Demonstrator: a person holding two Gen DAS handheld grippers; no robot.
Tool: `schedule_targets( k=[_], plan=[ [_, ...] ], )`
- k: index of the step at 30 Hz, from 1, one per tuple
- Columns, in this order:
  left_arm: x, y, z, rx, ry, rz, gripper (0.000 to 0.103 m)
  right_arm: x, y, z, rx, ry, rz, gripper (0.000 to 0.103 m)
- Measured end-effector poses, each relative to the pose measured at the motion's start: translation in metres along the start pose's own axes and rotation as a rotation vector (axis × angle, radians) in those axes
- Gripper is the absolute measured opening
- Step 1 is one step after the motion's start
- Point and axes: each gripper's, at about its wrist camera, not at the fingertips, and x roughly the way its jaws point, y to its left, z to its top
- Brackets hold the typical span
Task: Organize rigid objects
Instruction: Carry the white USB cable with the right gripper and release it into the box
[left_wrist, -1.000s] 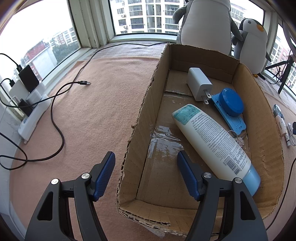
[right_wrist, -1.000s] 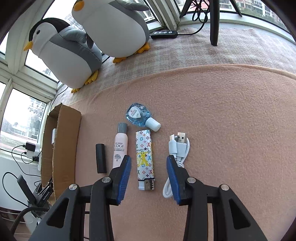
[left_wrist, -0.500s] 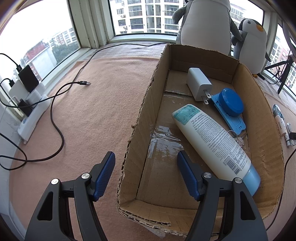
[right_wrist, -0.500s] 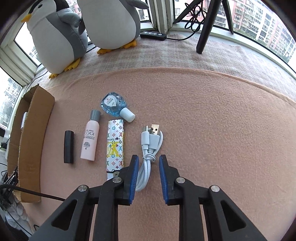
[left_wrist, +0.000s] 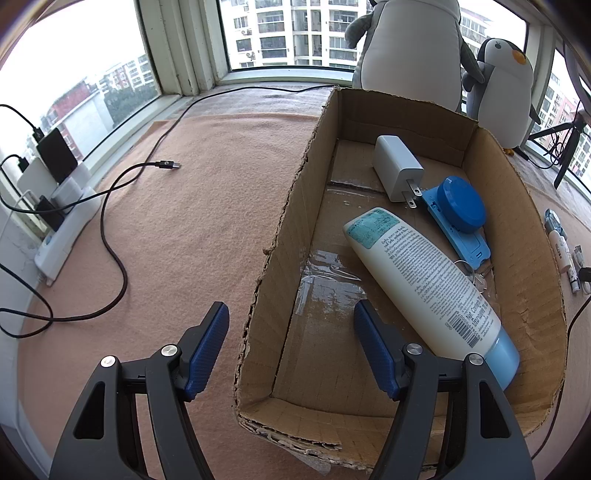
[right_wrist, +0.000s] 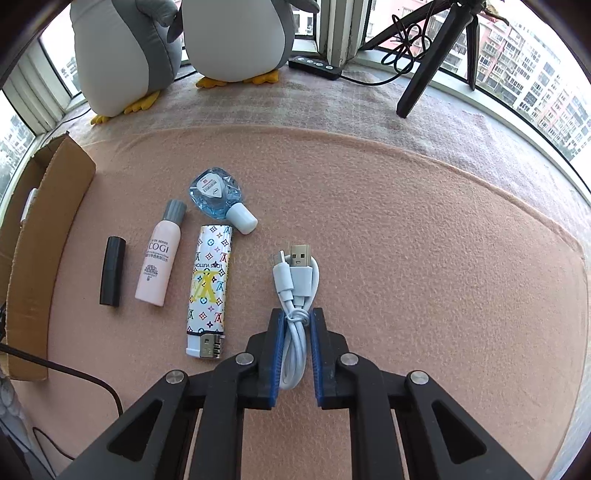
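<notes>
White USB cable (right_wrist: 295, 295), coiled on the pink blanket (right_wrist: 406, 258) right of the patterned lighter (right_wrist: 208, 288), is sitting between the right gripper (right_wrist: 295, 321)'s blue pads as its jaws are closing on the bundle. The left gripper (left_wrist: 290, 332) is hovering with jaws spread, straddling the cardboard box (left_wrist: 280, 236)'s wall, gripping nothing.

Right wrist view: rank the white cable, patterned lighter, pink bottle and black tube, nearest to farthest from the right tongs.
1. White cable, between the closing right tongs.
2. Patterned lighter, just left.
3. Pink bottle, farther left.
4. Black tube, leftmost, near the cardboard box.
</notes>
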Motion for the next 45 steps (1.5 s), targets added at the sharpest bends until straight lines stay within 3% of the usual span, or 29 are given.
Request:
schedule_targets(
  k=[10,13,22,34,45],
  plan=[
    [0.000,0.000,0.000,-0.001,0.000,0.000,0.071,-0.031,0.007,0.003,0.007,-0.097,0.001,0.012],
    [0.000,0.000,0.000,-0.001,0.000,-0.001,0.071,-0.043,0.022,0.012,-0.025,-0.142,-0.002,0.012],
    [0.000,0.000,0.000,-0.001,-0.001,-0.001,0.071,-0.066,0.101,0.043,-0.146,-0.213,0.115,0.012],
    [0.000,-0.001,0.000,0.000,-0.002,0.000,0.071,-0.052,0.202,0.073,-0.249,-0.203,0.257,0.012],
    [0.000,-0.002,0.000,0.002,-0.004,0.002,0.071,-0.026,0.241,0.083,-0.273,-0.158,0.281,0.012]
  ],
)
